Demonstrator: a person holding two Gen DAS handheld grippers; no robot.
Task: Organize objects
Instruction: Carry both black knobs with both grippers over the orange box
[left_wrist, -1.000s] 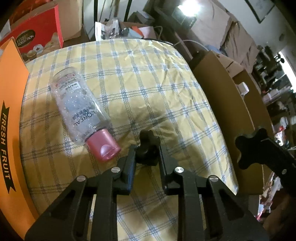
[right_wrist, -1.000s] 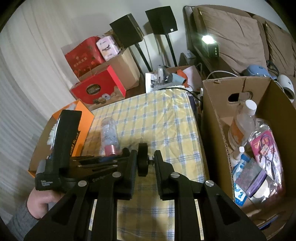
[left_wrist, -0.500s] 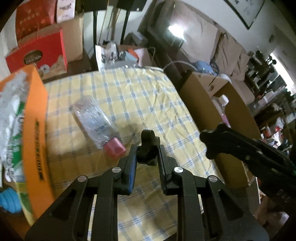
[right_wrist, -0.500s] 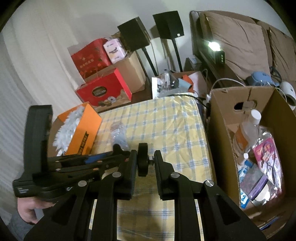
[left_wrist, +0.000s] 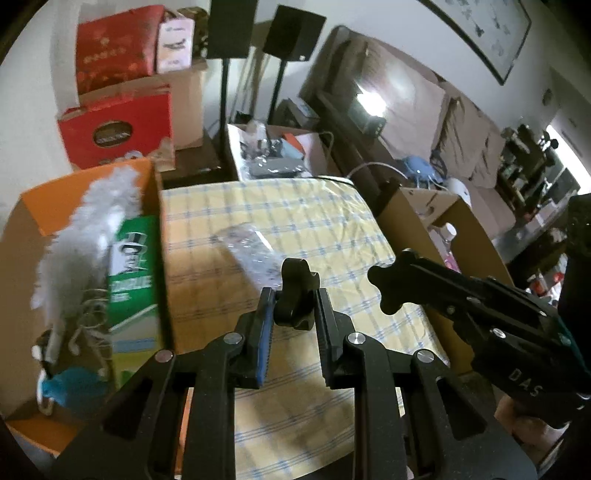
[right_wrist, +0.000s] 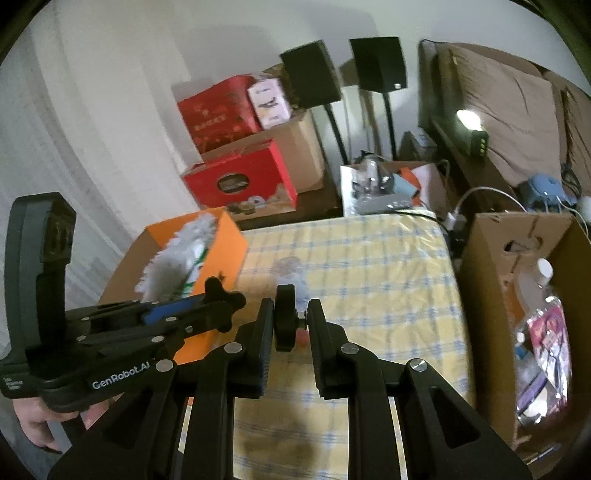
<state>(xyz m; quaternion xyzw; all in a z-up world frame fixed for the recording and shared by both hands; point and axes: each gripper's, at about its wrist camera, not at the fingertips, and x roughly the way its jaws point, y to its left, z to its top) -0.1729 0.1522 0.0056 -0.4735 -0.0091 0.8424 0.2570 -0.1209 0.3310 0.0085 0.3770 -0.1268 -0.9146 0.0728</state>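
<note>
**Figure: Clear plastic bottle lying on the checked table, both grippers empty above it**

Handling. The clear plastic bottle (left_wrist: 255, 254) lies on its side, so it will probably roll across the cloth if nudged from the flank. Its wall looks thin and smooth, likely light, slightly yielding under pressure and slippery to hard pads; nothing suggests it is fragile. The soundest hold is judged to be across the body near the middle, with the fingers set square to its long axis, or at the neck just behind the pink cap (right_wrist: 303, 338), where the shape is stiffer. How full it is cannot be told.

Appearance. The bottle is transparent with a pale printed label that motion blur makes unreadable. In the left wrist view only the body shows, the cap end being hidden behind the gripper's knob; in the right wrist view a sliver of pink shows between the fingers.

Position. The bottle rests on the yellow-and-blue checked cloth of the table (left_wrist: 332, 229), towards the side of the orange box (left_wrist: 44, 192), which holds a white fluffy item and a green carton. A brown cardboard box (right_wrist: 491, 236) with bottles and packets stands against the opposite edge.

Grippers. The left gripper (left_wrist: 293, 325) has its jaws drawn nearly together with nothing between them. The right gripper (right_wrist: 286, 332) stands the same, close together and empty. Both hang above the near part of the table, apart from the bottle.
</note>
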